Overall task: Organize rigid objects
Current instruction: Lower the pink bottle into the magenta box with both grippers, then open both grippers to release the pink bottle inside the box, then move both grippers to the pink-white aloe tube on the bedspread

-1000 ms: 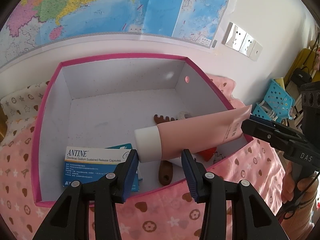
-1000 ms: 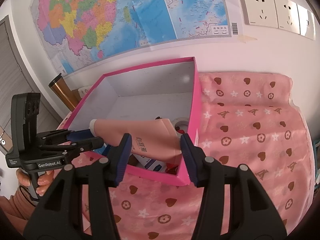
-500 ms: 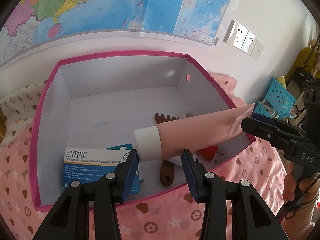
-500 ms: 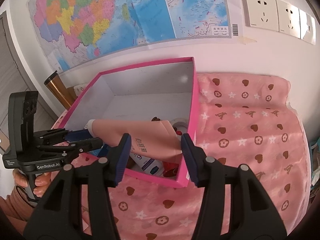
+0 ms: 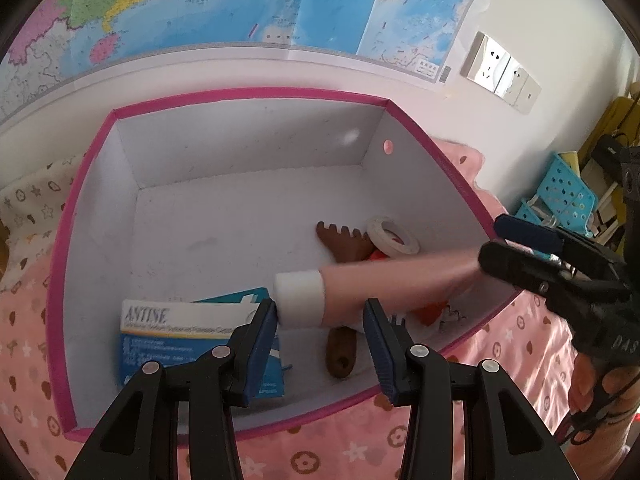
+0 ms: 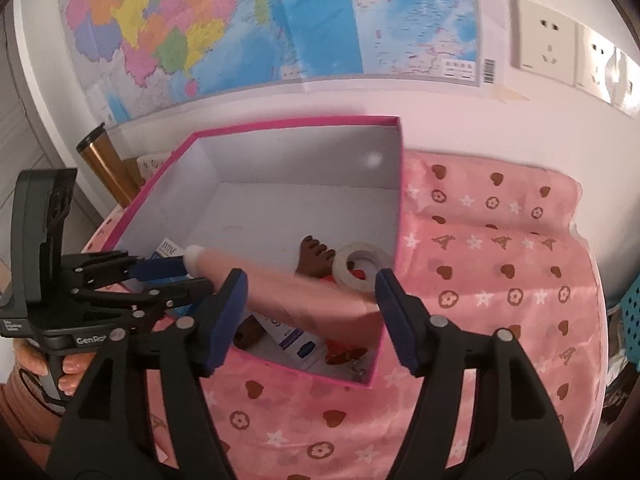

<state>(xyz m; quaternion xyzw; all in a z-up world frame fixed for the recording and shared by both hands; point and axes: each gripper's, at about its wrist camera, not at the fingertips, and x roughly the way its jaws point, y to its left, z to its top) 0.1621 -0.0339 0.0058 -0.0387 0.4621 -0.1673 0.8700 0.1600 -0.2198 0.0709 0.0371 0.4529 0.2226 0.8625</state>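
Left gripper parted; right gripper parted

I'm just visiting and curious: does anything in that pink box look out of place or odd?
Only the pink tube: it isn't lying in the pink box but hangs level above it, between both grippers, over the ANTINE carton and brown comb. Its blur hides who grips it. Nothing looks spilled or broken.

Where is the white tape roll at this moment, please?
The white tape roll lies inside the pink box, near its right wall, against the brown comb.
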